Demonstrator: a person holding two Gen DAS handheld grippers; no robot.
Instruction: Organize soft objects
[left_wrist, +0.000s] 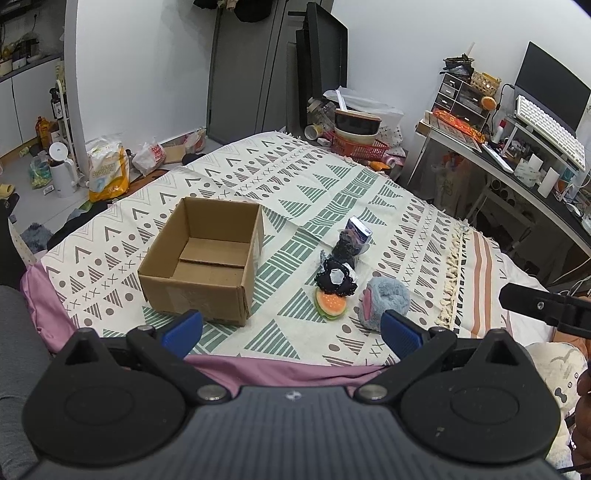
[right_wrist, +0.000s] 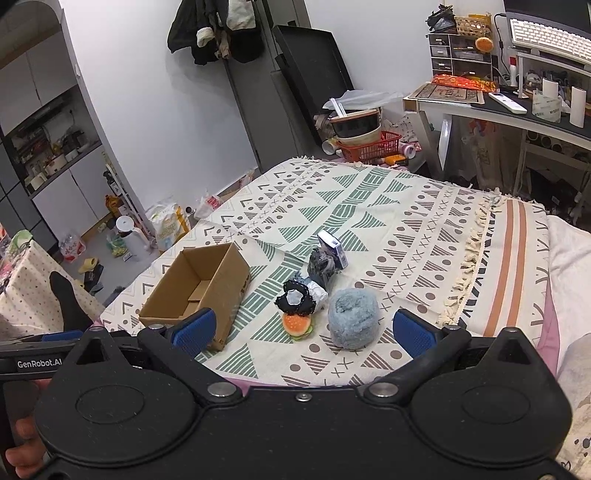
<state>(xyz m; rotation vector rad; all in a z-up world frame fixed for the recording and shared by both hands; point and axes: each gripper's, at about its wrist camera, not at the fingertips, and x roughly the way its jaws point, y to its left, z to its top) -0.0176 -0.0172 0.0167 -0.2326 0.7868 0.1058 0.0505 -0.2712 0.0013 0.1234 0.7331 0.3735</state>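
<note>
Cardboard box sits empty on the bed; soft toys, including a blue plush, lie beside it, seemingly unsorted. Both claws hover wide, empty.

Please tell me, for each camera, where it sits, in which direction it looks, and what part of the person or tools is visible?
Left wrist: sits on the left tool, looks forward over the bed at the cardboard box; the right tool enters at right.
Right wrist: sits on the right tool, looks at the fluffy blue toy; a socked foot shows at left.
Shared: box, toy, burger toy.
</note>
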